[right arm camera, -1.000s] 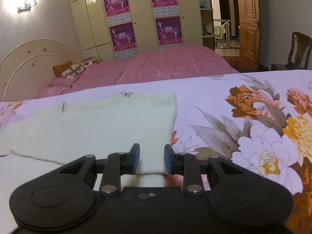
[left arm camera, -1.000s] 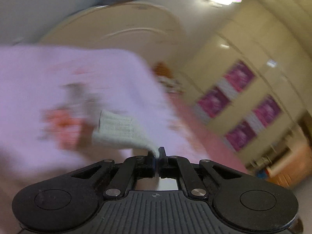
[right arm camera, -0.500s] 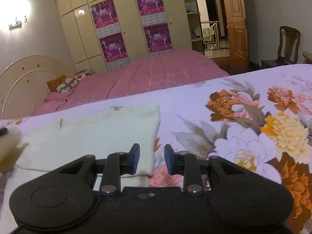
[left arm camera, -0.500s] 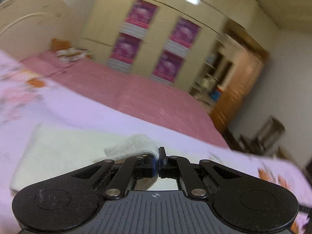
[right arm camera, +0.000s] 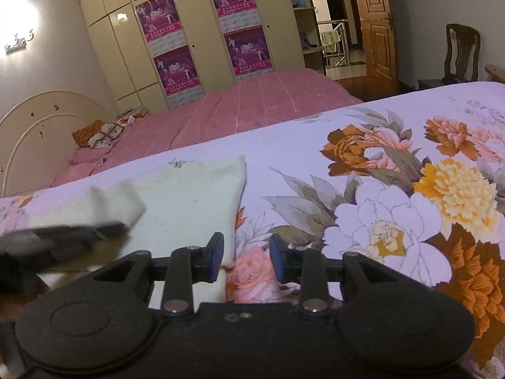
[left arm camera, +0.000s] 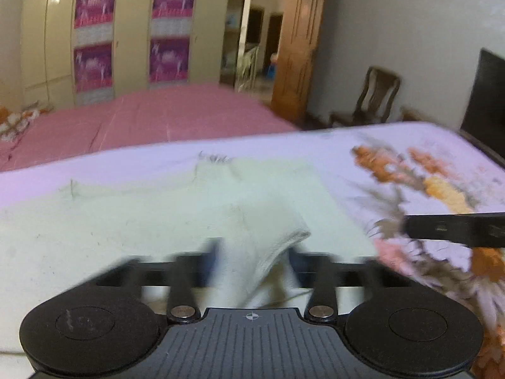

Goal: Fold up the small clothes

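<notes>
Now my left claw (left arm camera: 252,260) stands with its fingers spread apart, where half a second ago they were pinched together on a corner of the cream garment (left arm camera: 157,218). That corner lies as a loose fold between the parted fingers, draped over the rest of the cloth; the left view is smeared with motion, so I cannot tell whether either finger touches it. The garment lies flat on the floral bedsheet (right arm camera: 363,164), its right edge near the printed orange and pink flowers.

My right claw (right arm camera: 246,257) is also apart, as it was before, hovering low at the garment's near right corner: its left finger sits over the cloth edge, its right finger over the pink flower print. From the right view the left claw shows as a blurred dark shape at the left with the lifted cream fold just above it. Beyond lie a pink bed (right arm camera: 252,107) and a wardrobe with purple posters (right arm camera: 233,22).
</notes>
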`<state>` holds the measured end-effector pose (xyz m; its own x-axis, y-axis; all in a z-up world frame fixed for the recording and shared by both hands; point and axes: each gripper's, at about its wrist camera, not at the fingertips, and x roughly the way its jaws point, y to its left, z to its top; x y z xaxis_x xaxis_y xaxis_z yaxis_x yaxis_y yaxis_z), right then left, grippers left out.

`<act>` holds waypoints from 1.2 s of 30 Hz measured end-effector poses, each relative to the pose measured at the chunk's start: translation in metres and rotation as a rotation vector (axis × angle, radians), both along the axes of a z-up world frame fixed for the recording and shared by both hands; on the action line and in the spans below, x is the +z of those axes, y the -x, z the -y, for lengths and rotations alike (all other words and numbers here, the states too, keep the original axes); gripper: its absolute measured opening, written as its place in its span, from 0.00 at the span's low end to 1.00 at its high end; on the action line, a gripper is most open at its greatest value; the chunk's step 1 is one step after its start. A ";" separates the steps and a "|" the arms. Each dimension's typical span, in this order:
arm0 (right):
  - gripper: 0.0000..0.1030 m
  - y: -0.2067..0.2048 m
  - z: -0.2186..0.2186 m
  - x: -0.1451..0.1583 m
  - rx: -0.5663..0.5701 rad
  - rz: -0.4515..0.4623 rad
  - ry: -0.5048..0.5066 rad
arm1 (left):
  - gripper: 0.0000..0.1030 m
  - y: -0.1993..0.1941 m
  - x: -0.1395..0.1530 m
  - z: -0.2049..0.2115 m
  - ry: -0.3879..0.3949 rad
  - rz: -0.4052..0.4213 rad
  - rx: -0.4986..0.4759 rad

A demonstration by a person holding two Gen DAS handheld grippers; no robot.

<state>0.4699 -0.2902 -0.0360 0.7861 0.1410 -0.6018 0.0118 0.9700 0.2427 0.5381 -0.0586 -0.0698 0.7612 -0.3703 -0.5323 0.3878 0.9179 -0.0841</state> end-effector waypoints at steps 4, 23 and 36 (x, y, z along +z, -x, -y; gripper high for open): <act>0.35 -0.008 -0.010 -0.001 0.033 0.010 -0.071 | 0.67 0.039 0.013 -0.053 0.025 0.070 0.109; 0.07 -0.046 -0.087 0.012 0.146 0.068 -0.011 | 0.53 0.084 -0.013 -0.203 -0.070 -0.021 0.432; 0.07 -0.032 -0.048 -0.006 0.082 0.026 0.019 | 0.14 0.043 -0.033 -0.196 -0.055 -0.043 0.418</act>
